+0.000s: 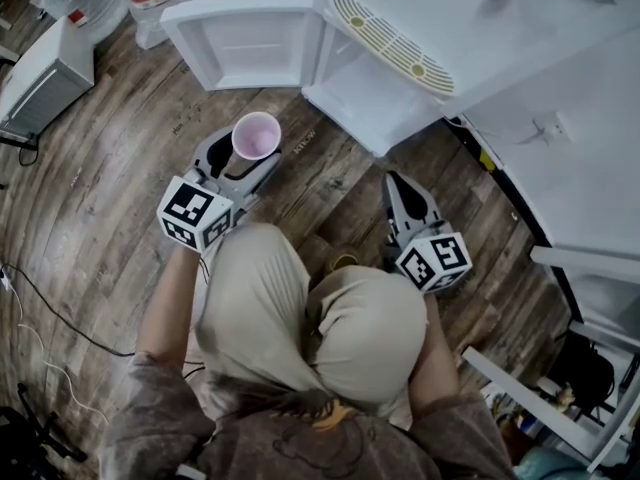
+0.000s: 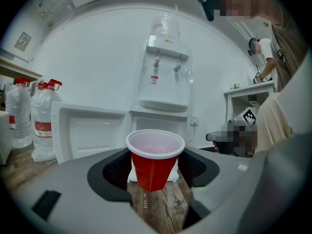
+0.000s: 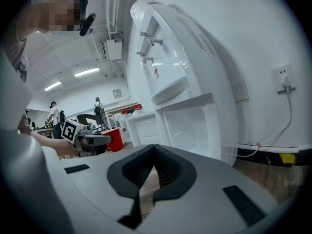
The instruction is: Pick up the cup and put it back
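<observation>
Left gripper view showed us the left gripper (image 2: 155,165) closed on the red cup (image 2: 156,147). The cup stood upright between the two dark pads, lifted off the wooden floor (image 2: 163,208). We held it in front of the white water dispenser (image 2: 163,82), near its open lower door (image 2: 92,130). Our right gripper (image 1: 401,184) was empty, its jaws together at the tips, well to the right of the cup.
</observation>
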Tool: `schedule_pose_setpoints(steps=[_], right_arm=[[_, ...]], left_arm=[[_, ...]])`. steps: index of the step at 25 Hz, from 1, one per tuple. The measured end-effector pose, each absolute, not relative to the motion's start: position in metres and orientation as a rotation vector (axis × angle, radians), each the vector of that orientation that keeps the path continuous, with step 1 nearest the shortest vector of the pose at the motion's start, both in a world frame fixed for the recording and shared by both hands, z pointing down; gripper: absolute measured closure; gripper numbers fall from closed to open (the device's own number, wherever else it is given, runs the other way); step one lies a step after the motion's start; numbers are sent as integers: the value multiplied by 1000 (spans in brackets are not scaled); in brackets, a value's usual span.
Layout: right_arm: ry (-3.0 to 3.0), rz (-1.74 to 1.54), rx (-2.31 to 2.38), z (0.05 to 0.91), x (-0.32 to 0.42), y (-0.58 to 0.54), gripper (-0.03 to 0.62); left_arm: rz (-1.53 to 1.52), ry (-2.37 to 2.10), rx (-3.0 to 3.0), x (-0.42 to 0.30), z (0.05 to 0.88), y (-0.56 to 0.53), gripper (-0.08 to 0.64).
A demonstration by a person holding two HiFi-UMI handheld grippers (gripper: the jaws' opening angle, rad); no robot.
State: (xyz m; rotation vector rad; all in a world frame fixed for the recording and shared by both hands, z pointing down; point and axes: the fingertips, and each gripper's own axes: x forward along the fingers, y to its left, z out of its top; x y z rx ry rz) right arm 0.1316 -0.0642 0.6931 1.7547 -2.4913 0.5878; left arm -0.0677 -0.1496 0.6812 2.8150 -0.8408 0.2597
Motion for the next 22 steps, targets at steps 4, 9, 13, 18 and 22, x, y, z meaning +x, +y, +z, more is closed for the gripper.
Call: schedule_pose_setpoints(steps=[4, 9, 13, 18, 22], right_arm=[[-2494, 580, 1757, 692, 132, -63, 589], [-2504, 581, 1754, 690, 132, -60, 589], [-2511, 577, 1740, 689, 132, -58, 589], [-2517, 589, 1742, 688, 133, -57, 589], [-2503, 576, 1720, 684, 130, -53, 589]], left_arm=[[259, -845, 2813, -67, 684, -152, 267], [257, -825, 2822, -57, 685, -159, 267], [251, -785, 2842, -36, 686, -170, 267], [231, -747, 2881, 0, 687, -192, 267], [240, -703, 2927, 35, 698, -207, 267]])
